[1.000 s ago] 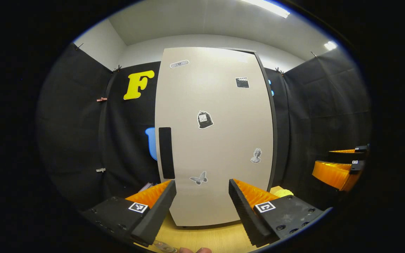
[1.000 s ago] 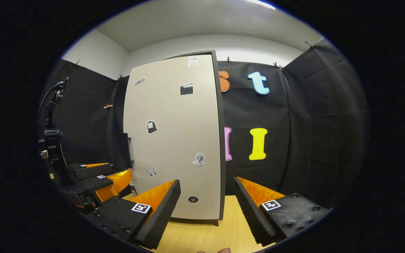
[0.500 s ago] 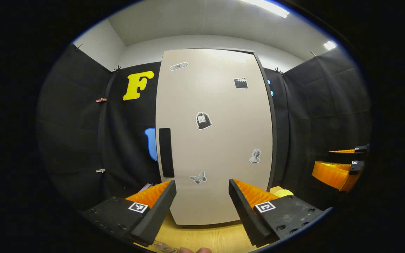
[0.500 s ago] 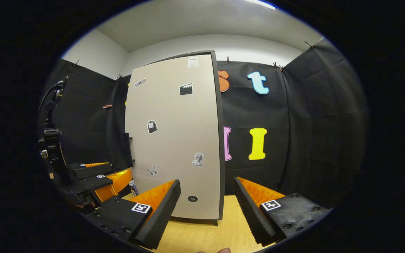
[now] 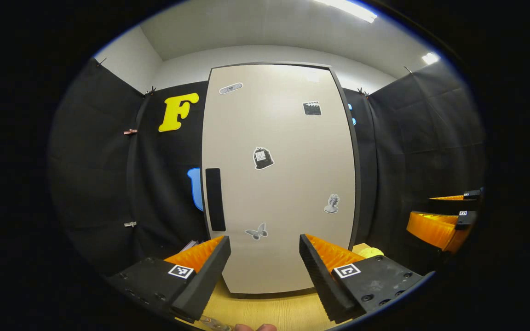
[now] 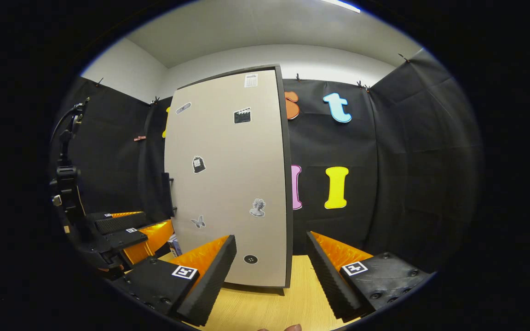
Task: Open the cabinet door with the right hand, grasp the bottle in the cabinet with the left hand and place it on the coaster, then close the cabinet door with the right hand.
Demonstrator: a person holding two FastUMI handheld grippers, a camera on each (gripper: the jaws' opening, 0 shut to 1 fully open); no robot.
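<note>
In the left gripper view, black cloth covers the wall at the left. Next comes the cabinet door (image 5: 283, 184), a pale beige panel with a dark edge, standing upright on the wooden table (image 5: 274, 312). A black vertical handle (image 5: 215, 199) sits near its left edge. Small stickers dot the panel: a butterfly (image 5: 256, 231) low down, a dark bag (image 5: 262, 158) at mid height, a clapperboard (image 5: 312, 108) near the top and a bust (image 5: 332, 203) toward the right. The left gripper (image 5: 265, 269) hangs in front of the door with its jaws spread wide and nothing between them. Just right of the door's lower corner a yellow object (image 5: 369, 251) peeks out on the table; what it is cannot be told. At the far right the right gripper (image 5: 444, 214) shows, its fingers apart.

In the right gripper view, the left gripper (image 6: 129, 227) sits at the left, open, beside the handle side of the cabinet door (image 6: 233, 184). A small labelled item (image 6: 175, 245) stands on the table by the door's lower left corner, too hidden to name. The right gripper (image 6: 269, 271) faces the door's right edge, jaws wide, holding nothing. The bottle is behind the door.
</note>
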